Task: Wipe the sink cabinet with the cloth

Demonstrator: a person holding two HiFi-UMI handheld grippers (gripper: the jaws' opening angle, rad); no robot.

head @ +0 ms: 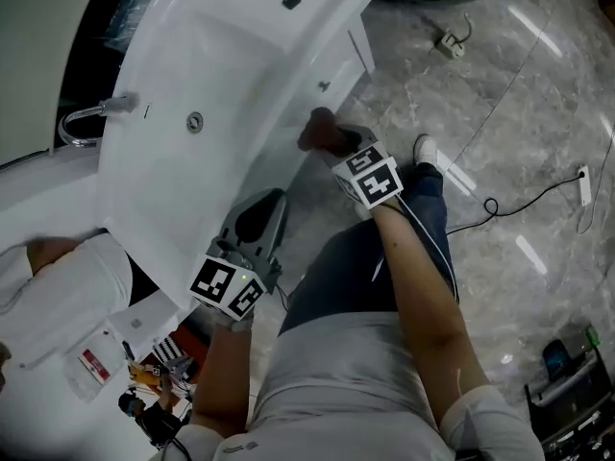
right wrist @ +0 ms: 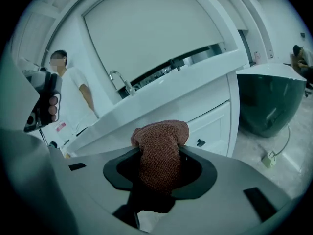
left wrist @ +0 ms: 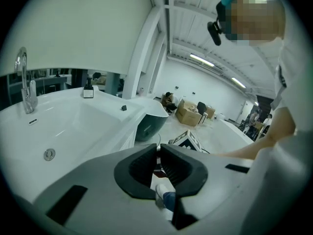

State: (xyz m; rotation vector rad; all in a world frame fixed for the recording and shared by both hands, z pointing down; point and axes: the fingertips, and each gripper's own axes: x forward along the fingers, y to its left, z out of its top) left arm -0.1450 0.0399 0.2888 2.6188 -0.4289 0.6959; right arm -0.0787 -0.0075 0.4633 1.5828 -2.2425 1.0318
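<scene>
While the right gripper [head: 336, 145] clamps the brown cloth [right wrist: 161, 143], bunched proud of its jaws apparently for wiping, at the sink cabinet [head: 338, 58] front, the left gripper [left wrist: 157, 164] idles beside that cabinet, jaws closed and empty.

The left tool [head: 267, 209] and right tool [head: 332, 137] are pale grey shells with black ribbed pads [left wrist: 139, 168], each bearing a white cube [head: 228, 287] printed with black square markers. The person wears dark blue jeans [head: 356, 257], a light grey short-sleeved top [head: 336, 382] and a white shoe [head: 425, 149].
</scene>
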